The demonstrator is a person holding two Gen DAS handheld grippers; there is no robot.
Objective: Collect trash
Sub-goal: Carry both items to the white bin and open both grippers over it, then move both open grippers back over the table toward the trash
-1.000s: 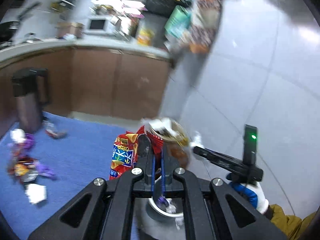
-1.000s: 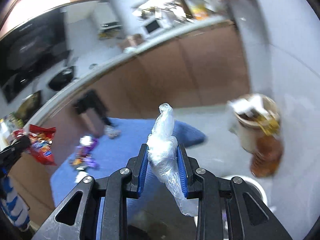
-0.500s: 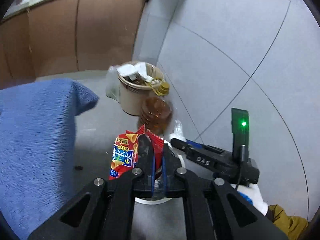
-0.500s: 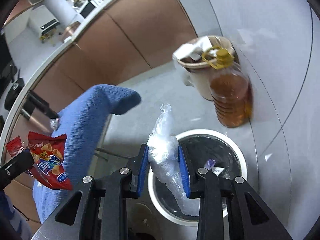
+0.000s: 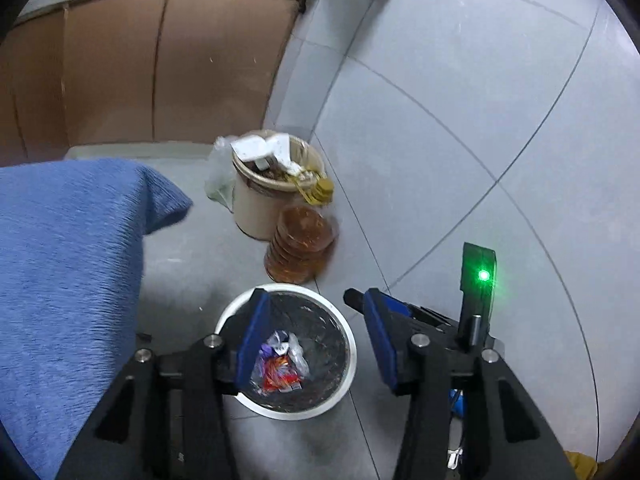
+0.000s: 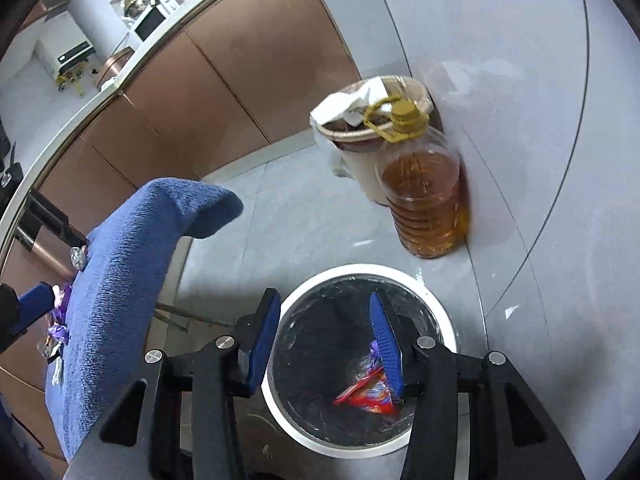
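A round white-rimmed trash bin (image 5: 348, 344) with a black liner stands on the floor, also in the right wrist view (image 6: 444, 312). The red snack bag (image 5: 278, 376) and a clear plastic wrapper (image 5: 296, 354) lie inside it; the red bag shows in the right wrist view (image 6: 366, 394) too. My left gripper (image 5: 316, 340) is open and empty above the bin. My right gripper (image 6: 324, 340) is open and empty above the bin; its blue-padded fingers (image 5: 384, 306) show in the left wrist view. More wrappers (image 6: 58, 322) lie on the blue cloth.
A blue cloth-covered table (image 5: 60, 272) is to the left, its corner (image 6: 192, 208) near the bin. A beige bucket of rubbish (image 5: 256, 204) and a bottle of amber oil (image 6: 424, 200) stand by the grey tiled wall. Brown cabinets (image 5: 160, 60) run behind.
Both grippers opened over the bin. The red snack bag dropped from the left gripper and the clear plastic wrapper from the right; both now lie in the bin.
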